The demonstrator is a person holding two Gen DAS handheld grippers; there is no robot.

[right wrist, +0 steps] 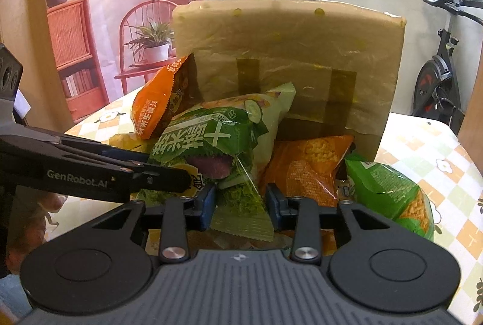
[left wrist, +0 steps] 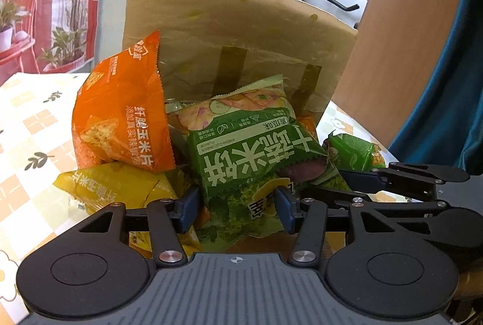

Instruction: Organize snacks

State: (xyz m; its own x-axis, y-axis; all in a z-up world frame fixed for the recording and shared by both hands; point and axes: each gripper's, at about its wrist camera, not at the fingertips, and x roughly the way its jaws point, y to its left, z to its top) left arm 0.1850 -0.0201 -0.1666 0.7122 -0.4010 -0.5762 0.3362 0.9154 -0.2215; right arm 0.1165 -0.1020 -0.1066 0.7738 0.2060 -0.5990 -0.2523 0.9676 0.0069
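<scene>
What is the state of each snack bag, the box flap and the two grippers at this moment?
Green rice cracker bag: sealed, on top of the pile, tilted.
Orange corn chip bag: sealed, standing on end, leaning.
Yellow bag: sealed, lying low.
Small green bag: sealed, on its side.
Cardboard flap: upright behind the pile.
Left gripper: jaws around the pile's near edge, grip unclear.
Right gripper: jaws around a clear wrapper edge, grip unclear.

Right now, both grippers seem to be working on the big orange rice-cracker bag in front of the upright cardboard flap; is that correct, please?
Not quite: the bag is green, not orange. In the right wrist view, the right gripper and the left gripper both meet it in front of the cardboard flap; an orange bag leans untouched behind.
</scene>
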